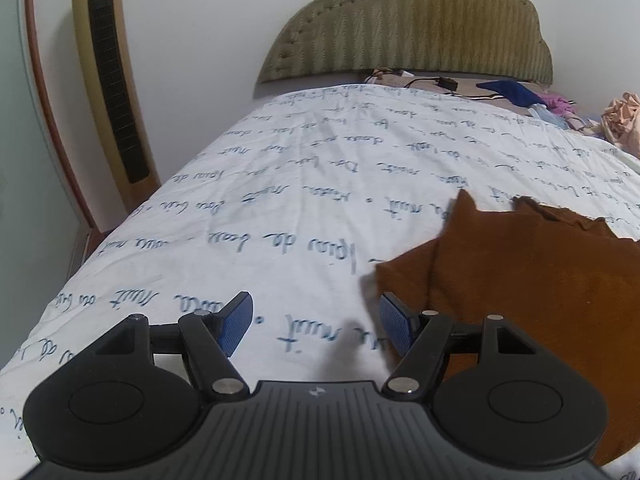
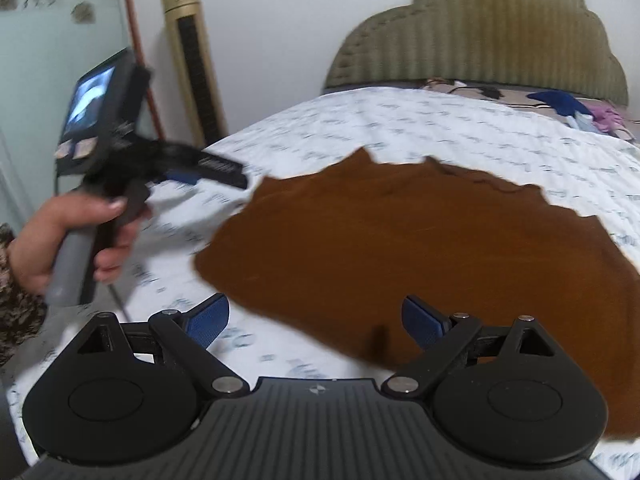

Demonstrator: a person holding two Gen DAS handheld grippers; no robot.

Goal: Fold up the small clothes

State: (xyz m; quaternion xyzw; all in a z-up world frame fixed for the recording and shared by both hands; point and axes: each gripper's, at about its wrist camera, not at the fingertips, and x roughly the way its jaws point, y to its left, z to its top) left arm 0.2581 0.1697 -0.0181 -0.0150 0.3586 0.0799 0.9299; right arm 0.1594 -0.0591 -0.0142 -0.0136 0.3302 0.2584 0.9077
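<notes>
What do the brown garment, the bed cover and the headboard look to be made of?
Brown garment: soft matte fabric, probably a knit; limp, with uneven edges. Bed cover: thin white woven cloth, probably cotton, creased, with printed blue handwriting. Headboard: olive upholstery fabric, padded, with ribbed stitching and a studded edge.

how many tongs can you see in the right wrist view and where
2. The right tongs sit open at the bottom of the view, over the near edge of the brown garment. The left tongs are at the left, held by a hand, reaching toward the garment's left edge.
</notes>
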